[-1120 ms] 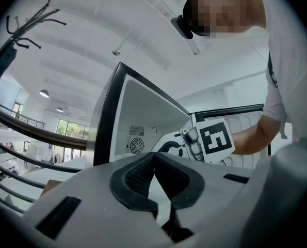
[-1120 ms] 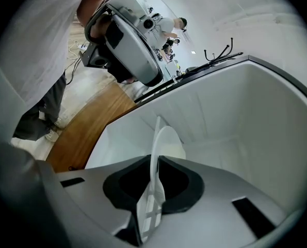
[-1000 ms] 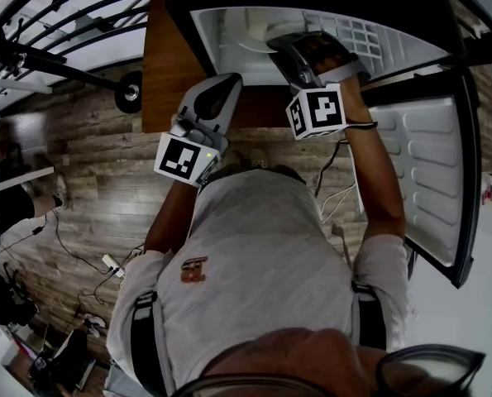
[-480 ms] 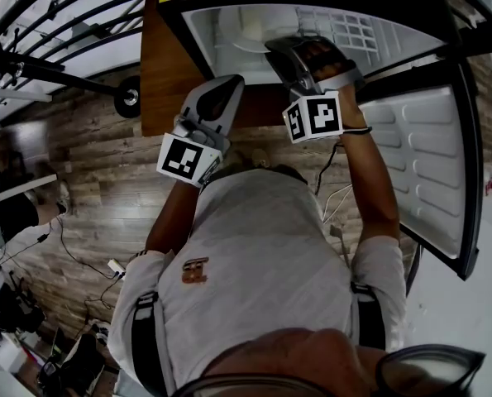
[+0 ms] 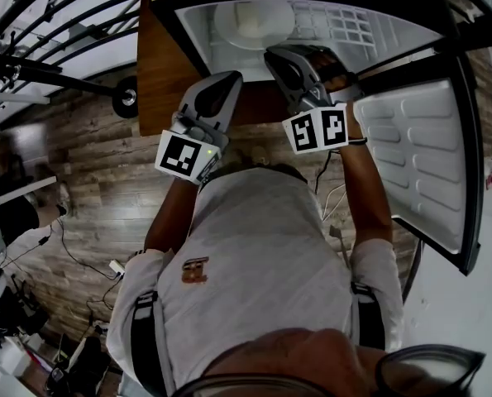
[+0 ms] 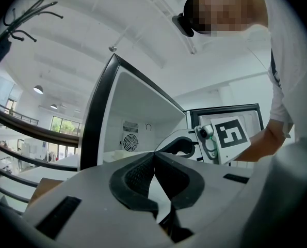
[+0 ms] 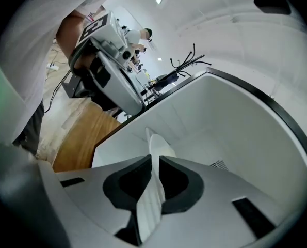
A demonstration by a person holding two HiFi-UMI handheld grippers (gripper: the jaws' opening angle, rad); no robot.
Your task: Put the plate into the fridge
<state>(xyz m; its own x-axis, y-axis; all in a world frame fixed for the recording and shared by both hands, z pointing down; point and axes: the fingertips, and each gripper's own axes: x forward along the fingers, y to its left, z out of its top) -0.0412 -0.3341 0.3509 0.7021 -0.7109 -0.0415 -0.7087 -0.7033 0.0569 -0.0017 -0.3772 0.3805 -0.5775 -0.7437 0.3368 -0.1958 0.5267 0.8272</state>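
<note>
1. The left gripper (image 5: pixel 223 83) is being held just outside the fridge (image 5: pixel 198 33), at the left of its opening. In the left gripper view its jaws are being pressed together at the tips, with nothing between them.
2. The plate (image 5: pixel 247 21) is being shown in the head view as a whole pale disc inside the fridge. A second ago only part of it was being seen past the right gripper (image 5: pixel 281 55). From this, the placing is being judged nearly done, with only the release left.
3. In the right gripper view the jaws are being closed on the plate's thin white rim. In the head view that grip is being hidden by the gripper's body. Whether the plate is resting on a shelf is not being shown in any view.
4. The fridge door (image 5: pixel 419 155) is being left wide open at the right.
</note>
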